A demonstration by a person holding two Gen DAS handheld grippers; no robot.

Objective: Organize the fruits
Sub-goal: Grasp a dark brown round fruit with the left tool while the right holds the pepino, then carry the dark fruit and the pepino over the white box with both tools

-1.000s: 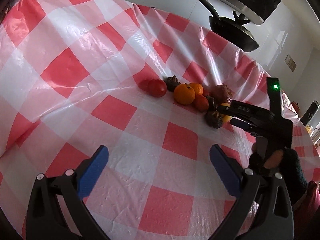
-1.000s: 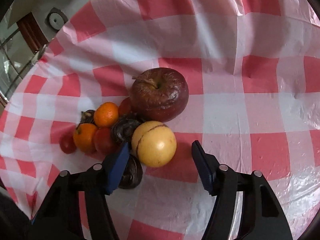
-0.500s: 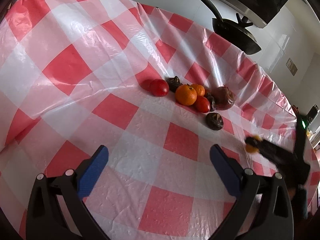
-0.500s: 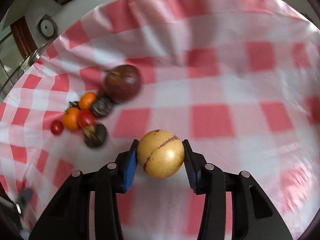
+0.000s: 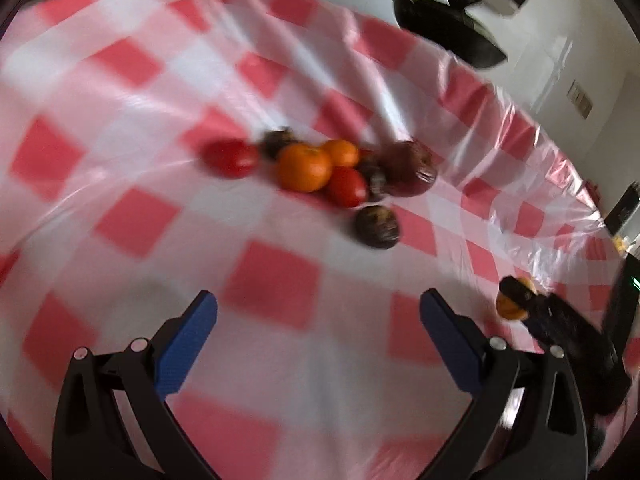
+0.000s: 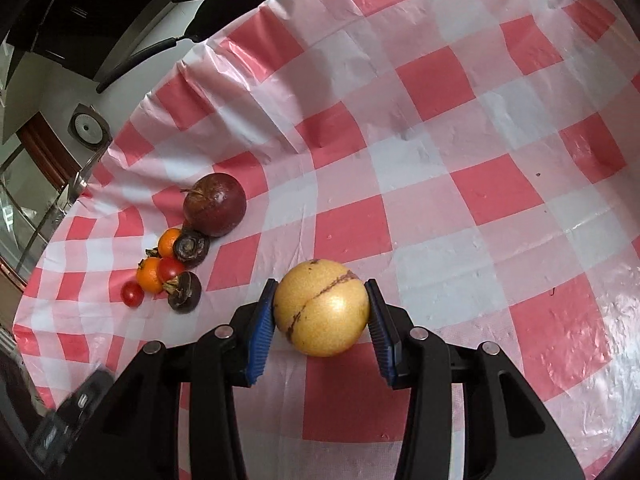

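The round yellow fruit with a brown seam across its skin (image 6: pixel 322 307) sits between the blue pads of the right gripper (image 6: pixel 320 320); both pads press its sides, so the jaws are closed on it at a narrow opening. In the right wrist view it is over a red square of the red-and-white checked plastic cloth (image 6: pixel 440 168) covering the table, well apart from the other fruit. The left wrist view shows only a sliver of the same fruit (image 5: pixel 510 308) at the far right, partly hidden behind the right gripper's dark body (image 5: pixel 560 332).

The remaining fruit lie in a tight cluster. The right wrist view renders it sharply: a large dark red wrinkled apple with a stem (image 6: pixel 215 210) at the far end, then a small orange tangerine (image 6: pixel 169 242) beside a dark brown round fruit (image 6: pixel 191 248), a larger orange tangerine (image 6: pixel 149 275) touching a small red tomato (image 6: pixel 171 268), a second dark brown round fruit (image 6: pixel 184 291) and a lone red tomato (image 6: pixel 132 293) just beside them. In the left wrist view the cluster is blurred.

The left gripper (image 5: pixel 318 340) has its blue-padded jaws wide apart with nothing between them, only cloth below.

A black frying pan (image 5: pixel 444 28) stands beyond the table's edge in both views.
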